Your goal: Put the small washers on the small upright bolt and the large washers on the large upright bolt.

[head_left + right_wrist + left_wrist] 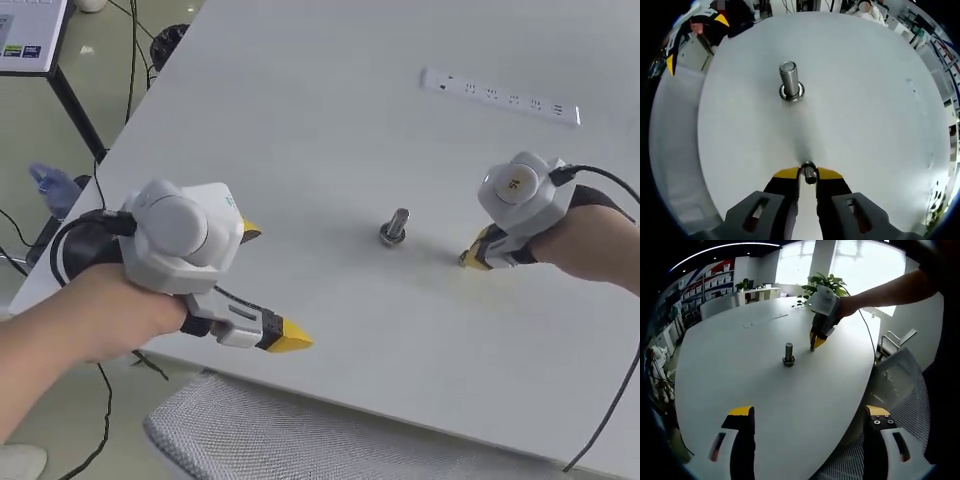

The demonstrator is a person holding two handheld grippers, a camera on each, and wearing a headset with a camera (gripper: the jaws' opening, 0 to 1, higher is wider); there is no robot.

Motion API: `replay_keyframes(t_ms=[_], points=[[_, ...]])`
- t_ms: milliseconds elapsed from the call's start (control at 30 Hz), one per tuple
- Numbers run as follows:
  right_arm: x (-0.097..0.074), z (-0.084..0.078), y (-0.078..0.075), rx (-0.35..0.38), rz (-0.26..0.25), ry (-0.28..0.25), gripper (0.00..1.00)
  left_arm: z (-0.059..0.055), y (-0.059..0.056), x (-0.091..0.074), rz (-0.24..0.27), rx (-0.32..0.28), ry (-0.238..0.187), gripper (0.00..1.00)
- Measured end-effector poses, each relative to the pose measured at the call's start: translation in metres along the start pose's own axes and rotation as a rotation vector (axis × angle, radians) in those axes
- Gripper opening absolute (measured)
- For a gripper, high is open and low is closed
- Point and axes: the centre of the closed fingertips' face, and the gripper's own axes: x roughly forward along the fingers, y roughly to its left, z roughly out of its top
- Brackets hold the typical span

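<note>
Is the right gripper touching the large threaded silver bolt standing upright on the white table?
Apart. In the right gripper view, bare white table separates the right gripper, shut on a small metal piece, from the large threaded silver bolt.

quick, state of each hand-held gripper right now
Left hand-held gripper: open, holding nothing.
Right hand-held gripper: shut on a small metal part, kind unclear.

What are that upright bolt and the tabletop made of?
Upright bolt: probably bare steel, silvery grey and glinting along its threads. Tabletop: smooth matte white, perhaps laminate or painted board; the surface alone can't settle which.
</note>
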Motion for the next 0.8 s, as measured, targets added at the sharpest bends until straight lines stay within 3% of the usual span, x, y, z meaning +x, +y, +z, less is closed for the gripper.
replay_keyframes(t_ms=[800], points=[[0.0030,-0.0007,0.0002,-0.003,0.001,-0.005,0.13,0.0009,-0.0024,0.0042,-0.014,0.009,0.011,0.87]])
